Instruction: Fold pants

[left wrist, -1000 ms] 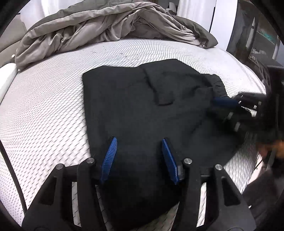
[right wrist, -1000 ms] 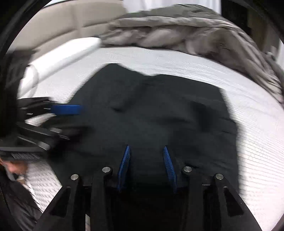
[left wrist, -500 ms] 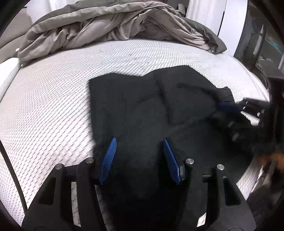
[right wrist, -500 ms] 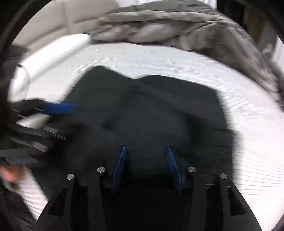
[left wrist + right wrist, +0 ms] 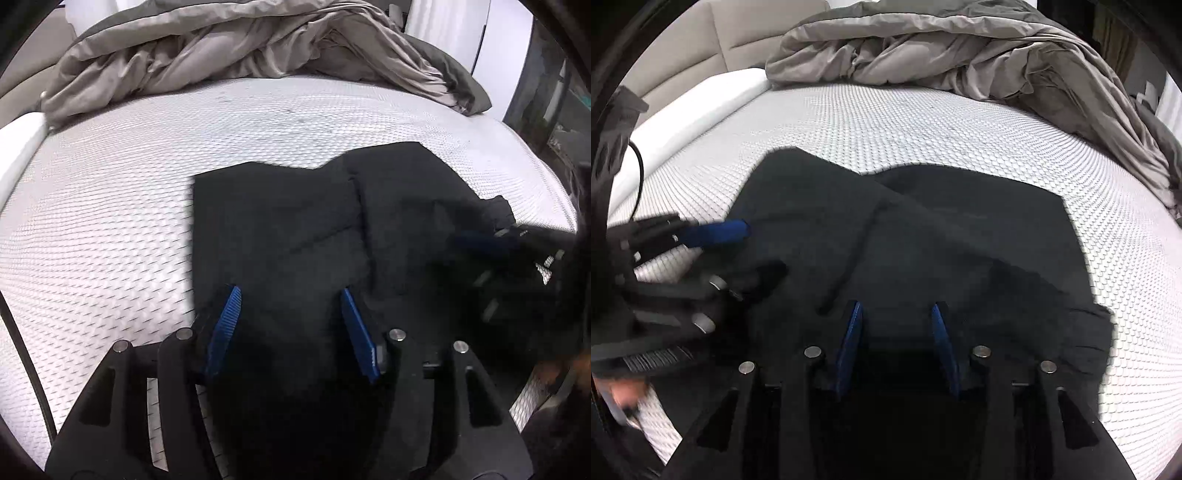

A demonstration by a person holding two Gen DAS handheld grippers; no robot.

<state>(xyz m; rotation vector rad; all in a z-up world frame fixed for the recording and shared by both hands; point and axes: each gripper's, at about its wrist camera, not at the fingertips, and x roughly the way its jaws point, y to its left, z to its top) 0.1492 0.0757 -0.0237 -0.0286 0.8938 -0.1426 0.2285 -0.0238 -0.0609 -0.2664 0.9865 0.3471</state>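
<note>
Surface: white textured mattress, grey duvet bunched at its far end. Left gripper and right gripper, jaws spread, stood over the near edge of the black pants, which lay flat, extending away from both.

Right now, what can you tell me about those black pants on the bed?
The black pants lie folded and mostly flat on the white textured mattress, in soft matte fabric with shallow creases and a bunched elastic waistband at one edge. The left gripper and right gripper hang open over the near edge.
</note>
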